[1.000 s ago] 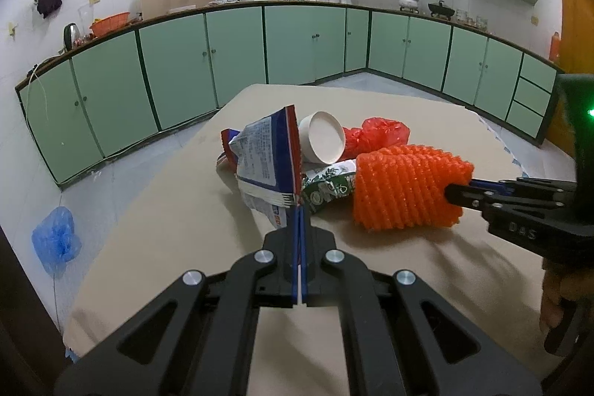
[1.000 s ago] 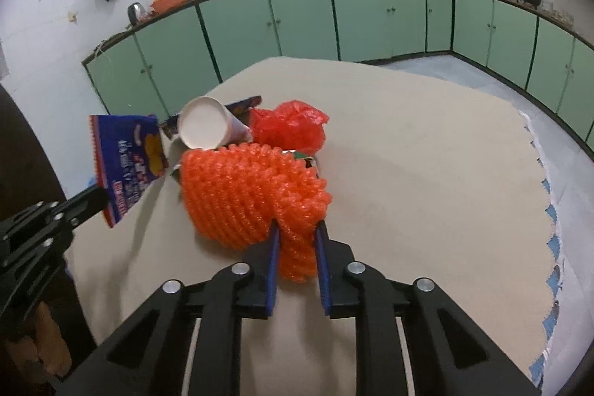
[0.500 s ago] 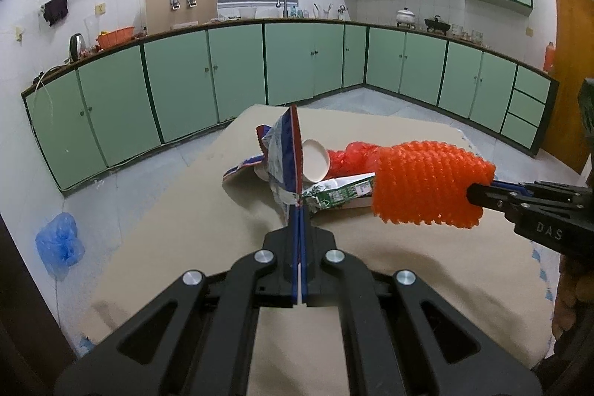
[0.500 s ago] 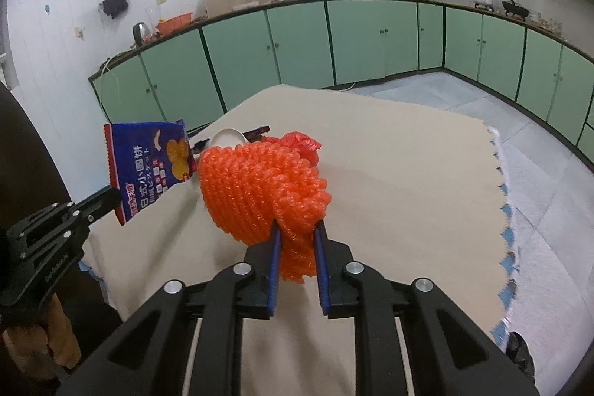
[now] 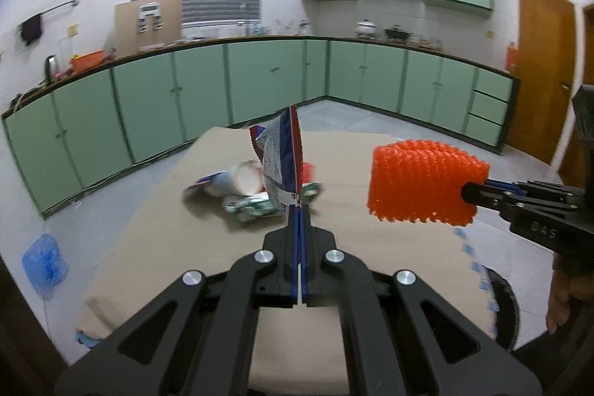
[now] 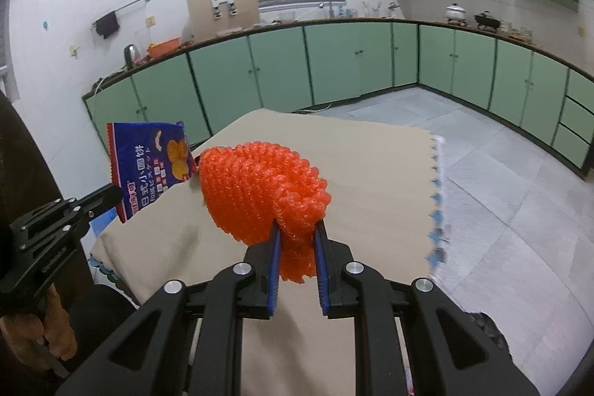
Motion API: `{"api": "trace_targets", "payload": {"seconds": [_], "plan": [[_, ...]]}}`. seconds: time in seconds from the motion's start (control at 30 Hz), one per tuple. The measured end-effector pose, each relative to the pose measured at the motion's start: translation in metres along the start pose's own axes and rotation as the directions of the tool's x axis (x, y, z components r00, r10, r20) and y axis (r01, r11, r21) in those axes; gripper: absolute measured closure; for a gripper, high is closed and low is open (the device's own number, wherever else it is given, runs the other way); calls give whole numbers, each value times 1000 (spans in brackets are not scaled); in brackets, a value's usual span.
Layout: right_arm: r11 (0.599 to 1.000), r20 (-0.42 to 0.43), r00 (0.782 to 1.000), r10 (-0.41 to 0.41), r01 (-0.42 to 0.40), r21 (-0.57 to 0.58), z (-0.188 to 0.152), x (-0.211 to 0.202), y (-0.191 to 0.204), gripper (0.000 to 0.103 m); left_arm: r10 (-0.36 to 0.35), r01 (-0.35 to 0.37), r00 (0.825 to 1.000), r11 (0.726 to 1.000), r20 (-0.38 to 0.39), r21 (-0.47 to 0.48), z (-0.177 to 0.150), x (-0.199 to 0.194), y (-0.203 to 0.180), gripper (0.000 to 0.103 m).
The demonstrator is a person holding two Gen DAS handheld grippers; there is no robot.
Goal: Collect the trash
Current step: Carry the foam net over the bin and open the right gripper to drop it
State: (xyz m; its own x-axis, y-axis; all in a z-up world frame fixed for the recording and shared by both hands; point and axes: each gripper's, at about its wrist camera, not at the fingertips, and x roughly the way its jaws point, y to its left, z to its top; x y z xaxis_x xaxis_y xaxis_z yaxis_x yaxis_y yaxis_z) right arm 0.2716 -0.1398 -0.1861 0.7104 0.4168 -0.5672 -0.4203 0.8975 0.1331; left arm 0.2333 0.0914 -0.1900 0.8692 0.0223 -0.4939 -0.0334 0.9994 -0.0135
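My left gripper (image 5: 299,210) is shut on a blue snack bag (image 5: 281,166) and holds it upright above the table; the bag also shows in the right wrist view (image 6: 150,166). My right gripper (image 6: 297,232) is shut on an orange foam net (image 6: 260,192) and holds it in the air above the table; the net shows at the right of the left wrist view (image 5: 423,186). On the beige table (image 5: 167,247) lie a white paper cup (image 5: 237,179), a green-and-white wrapper (image 5: 252,208) and a red plastic bag (image 5: 308,170), partly hidden behind the snack bag.
Green kitchen cabinets (image 5: 260,80) run along the far walls. A blue plastic bag (image 5: 44,260) lies on the floor at the left. A dark round rim (image 5: 501,288) shows below the table's right edge. A wooden door (image 5: 542,69) stands at the right.
Both grippers have risen and pulled back from the table, lifting the snack bag and the foam net away from the trash pile. The cup, wrapper and red bag stay on the table.
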Motion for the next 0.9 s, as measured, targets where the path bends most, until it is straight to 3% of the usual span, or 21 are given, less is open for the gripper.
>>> {"api": "trace_targets", "payload": {"seconds": [0.17,0.4,0.7,0.9], "plan": [[996,14,997,-73,72,48,-16,-35,-31,87,-88,87,996,994,7,65,-1,-10,-41,103],[973,3,982,-191,189,129,-49,-82,-82,87,-249,250,968,954,-28,167,-11,-14,-116,103],[914,-61,948,-313,318,251,-96,-117,-145,87,-410,432,902,861,-136,270,-33,4,-209,103],[883,-116,933,-340,359,303,-123,-121,-173,87,-464,516,855,804,-231,296,-59,26,-253,103]]}}
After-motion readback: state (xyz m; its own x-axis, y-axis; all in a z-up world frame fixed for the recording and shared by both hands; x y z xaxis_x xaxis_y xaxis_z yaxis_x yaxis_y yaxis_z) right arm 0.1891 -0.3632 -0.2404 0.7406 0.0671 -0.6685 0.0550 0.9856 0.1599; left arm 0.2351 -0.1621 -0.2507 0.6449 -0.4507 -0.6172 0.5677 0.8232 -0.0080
